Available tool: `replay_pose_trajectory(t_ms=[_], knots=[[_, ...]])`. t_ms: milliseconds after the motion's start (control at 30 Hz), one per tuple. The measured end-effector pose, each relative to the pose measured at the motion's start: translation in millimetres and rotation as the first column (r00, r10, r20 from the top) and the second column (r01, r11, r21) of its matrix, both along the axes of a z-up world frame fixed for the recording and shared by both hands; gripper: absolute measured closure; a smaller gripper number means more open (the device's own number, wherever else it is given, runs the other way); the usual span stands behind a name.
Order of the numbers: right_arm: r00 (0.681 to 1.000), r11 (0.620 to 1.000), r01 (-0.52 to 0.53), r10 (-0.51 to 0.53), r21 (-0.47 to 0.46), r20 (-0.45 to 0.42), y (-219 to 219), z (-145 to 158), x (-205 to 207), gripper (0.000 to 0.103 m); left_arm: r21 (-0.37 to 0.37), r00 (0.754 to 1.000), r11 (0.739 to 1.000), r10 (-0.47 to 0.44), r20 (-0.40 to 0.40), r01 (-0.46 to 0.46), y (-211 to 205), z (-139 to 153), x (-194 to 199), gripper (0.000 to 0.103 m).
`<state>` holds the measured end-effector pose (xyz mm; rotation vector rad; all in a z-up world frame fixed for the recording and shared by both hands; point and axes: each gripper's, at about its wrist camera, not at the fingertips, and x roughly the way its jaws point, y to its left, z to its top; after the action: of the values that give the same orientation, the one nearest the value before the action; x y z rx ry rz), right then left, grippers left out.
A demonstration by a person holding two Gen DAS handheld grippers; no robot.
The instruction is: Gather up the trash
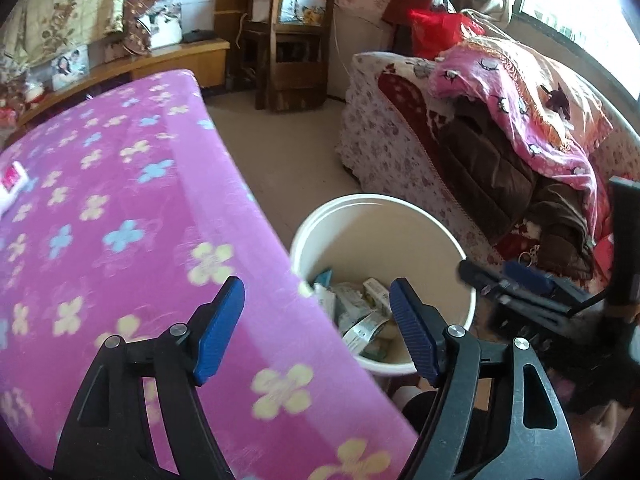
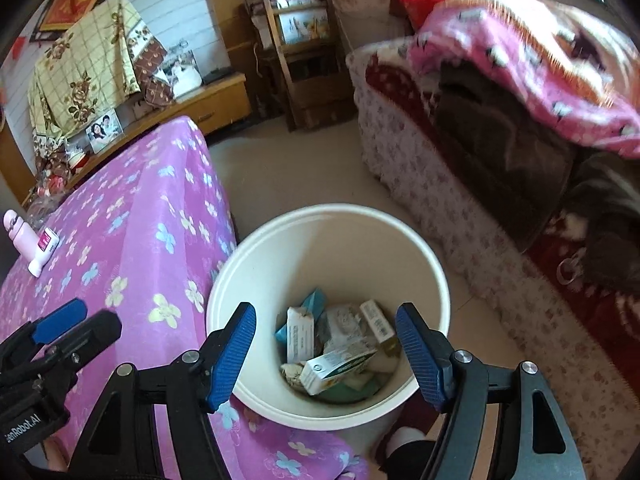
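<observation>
Both grippers hang over the bin (image 2: 328,320) with jaws apart and nothing in them: left gripper (image 1: 316,328), right gripper (image 2: 326,354). Trash (image 2: 336,348), mostly small boxes I think, sits at the bottom, just beside the table (image 2: 132,240).

Each gripper is built alike: the left gripper (image 1: 316,328) and the right gripper (image 2: 326,352) have matte black plastic frames with triangular cut-outs in their arms. Round silver screws sit at the linkage joints. The fingers (image 2: 232,352) carry bright blue pads with a fine ribbed texture. In the right wrist view, white lettering reading "Robot.AI" marks the black body of the left gripper near the lower left edge.
</observation>
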<state>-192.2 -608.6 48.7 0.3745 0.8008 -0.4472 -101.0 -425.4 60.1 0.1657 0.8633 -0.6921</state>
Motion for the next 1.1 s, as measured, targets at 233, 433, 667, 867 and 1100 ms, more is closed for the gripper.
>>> replay_pose_trajectory(t_ms=[233,433,667,867,1100], knots=[[0.996,0.997,0.017,-0.011,-0.072,0.088,34.3,35.6,-22.7,0.025,-0.015,0.993,0.998,0.059,0.098,-0.058,46.1,25.9,-20.5,0.029],[0.992,0.993,-0.002,0.017,-0.12,0.125,68.0,65.9,-38.6,0.021,-0.063,0.98,0.993,0.105,0.168,-0.096,86.0,49.4,-35.5,0.029],[0.983,0.986,-0.009,0.04,-0.168,0.181,101.9,95.3,-56.0,0.018,-0.094,0.955,0.99,0.127,0.269,-0.105,117.0,74.7,-57.5,0.029],[0.973,0.975,-0.006,0.057,-0.221,0.224,127.5,109.7,-69.8,0.008,-0.12,0.935,0.987,0.138,0.327,-0.104,134.4,89.8,-74.0,0.029],[0.966,0.966,0.002,0.064,-0.259,0.249,142.3,118.9,-78.0,0.008,-0.142,0.933,0.982,0.161,0.321,-0.12,144.2,93.7,-80.6,0.029]])
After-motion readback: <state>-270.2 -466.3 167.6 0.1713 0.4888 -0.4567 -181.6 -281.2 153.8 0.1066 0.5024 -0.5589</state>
